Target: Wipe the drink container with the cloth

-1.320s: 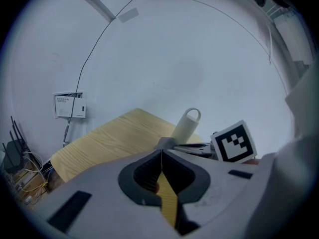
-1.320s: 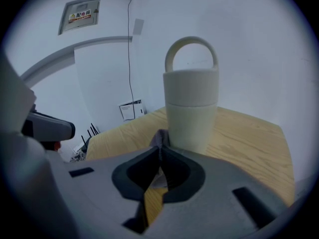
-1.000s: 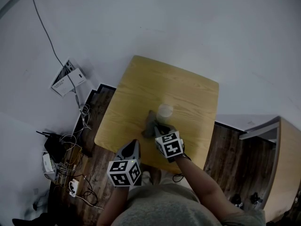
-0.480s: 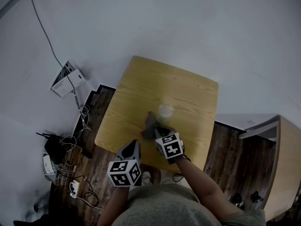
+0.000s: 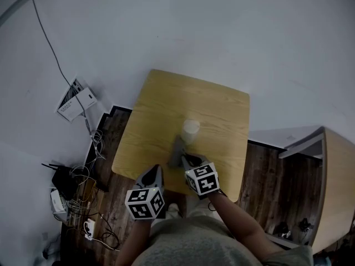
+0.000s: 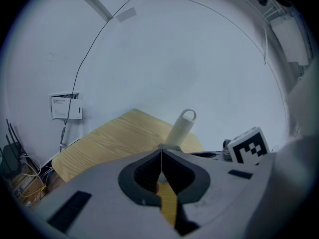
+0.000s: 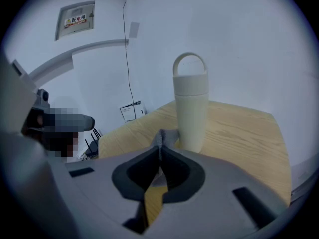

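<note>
In the last second little had shifted. The right gripper (image 5: 187, 159) stayed clamped on the crumpled grey cloth (image 5: 177, 150), just on the near side of the tall cream drink container with a loop-handled lid (image 5: 190, 129). The container stood upright on the light wooden table (image 5: 166, 101). The left gripper (image 5: 155, 172), jaws together and empty, hung farther back from the container. Wiping probably had not begun, and I could not tell whether the cloth touched the container.

The counter (image 5: 211, 110) is shared: seen steeply from overhead, and low and close along the left claw (image 6: 162, 149) and right claw (image 7: 160, 135).
</note>
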